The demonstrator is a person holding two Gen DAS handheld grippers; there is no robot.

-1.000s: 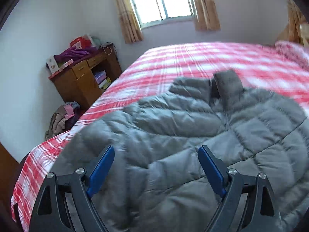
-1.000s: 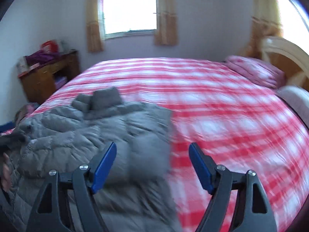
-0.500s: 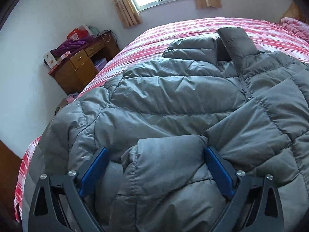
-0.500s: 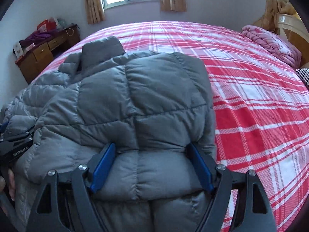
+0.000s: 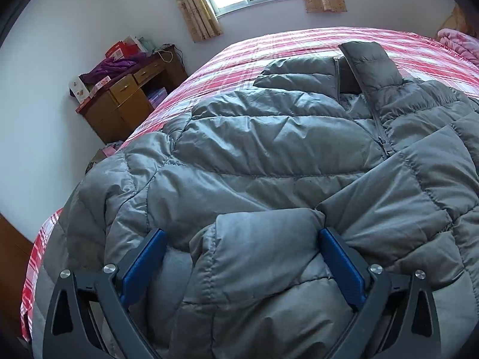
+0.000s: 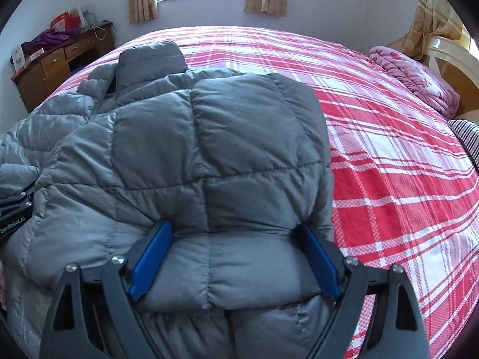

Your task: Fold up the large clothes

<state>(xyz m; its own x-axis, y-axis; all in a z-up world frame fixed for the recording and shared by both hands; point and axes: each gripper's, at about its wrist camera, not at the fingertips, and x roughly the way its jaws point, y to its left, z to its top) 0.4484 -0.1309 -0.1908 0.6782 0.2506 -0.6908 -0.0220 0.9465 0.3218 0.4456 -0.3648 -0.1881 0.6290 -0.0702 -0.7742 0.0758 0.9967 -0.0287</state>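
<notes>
While the gray puffy jacket (image 5: 269,149) lay spread on the red checked bed (image 6: 389,149), near the bed's left side, we had both grippers down on it. Our left gripper (image 5: 242,239) stood as wide as it goes, with a fat folded sleeve end between its blue pads (image 5: 143,263). Its jaws had just been opening, and the pads sat beside the puff more than they pinched it, so we judged it let go. Our right gripper (image 6: 233,239) was wide too and had just been opening, with a thick roll of jacket between its pads (image 6: 149,260); the cloth touched both pads, but we saw no squeeze.

We thought some things could go wrong. The jacket was full of air, so the folded parts could spring up and fall open. The cloth looked slippery, so a pad could slide off. The left edge lay close to the side of the bed, so a pull that way could drag it off. A pad could also snag the zipper (image 5: 383,143)
</notes>
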